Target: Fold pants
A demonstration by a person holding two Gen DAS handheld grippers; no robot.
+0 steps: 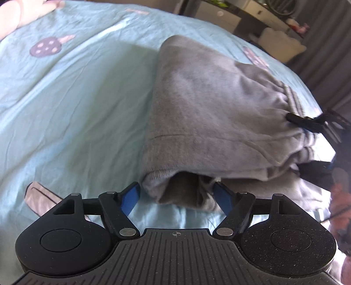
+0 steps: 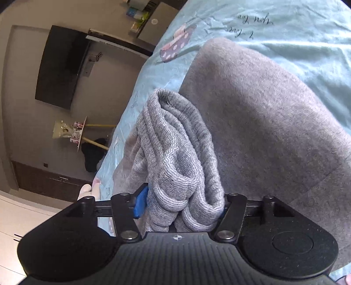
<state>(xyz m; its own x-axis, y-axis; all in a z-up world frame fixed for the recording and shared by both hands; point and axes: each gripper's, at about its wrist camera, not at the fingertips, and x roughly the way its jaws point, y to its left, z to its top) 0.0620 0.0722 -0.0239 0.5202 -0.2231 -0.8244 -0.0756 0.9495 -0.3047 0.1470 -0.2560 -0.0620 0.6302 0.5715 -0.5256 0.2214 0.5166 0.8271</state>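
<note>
Grey sweatpants (image 1: 208, 109) lie folded on a light blue bedsheet (image 1: 76, 109). In the left wrist view my left gripper (image 1: 178, 195) is open, its blue fingers either side of the near ribbed cuff end (image 1: 175, 188) of the pants. My right gripper shows at the far right of that view (image 1: 307, 122), pinching the waistband. In the right wrist view my right gripper (image 2: 182, 206) is shut on the bunched ribbed waistband (image 2: 175, 153), with the folded pants (image 2: 274, 131) spreading beyond it.
The bedsheet (image 2: 296, 43) has mushroom prints (image 1: 46, 47) and writing. Off the bed's edge are a wall-mounted TV (image 2: 61, 65), a dark cabinet (image 2: 48, 182), a small round table (image 2: 79, 133) and shelves (image 1: 252, 15).
</note>
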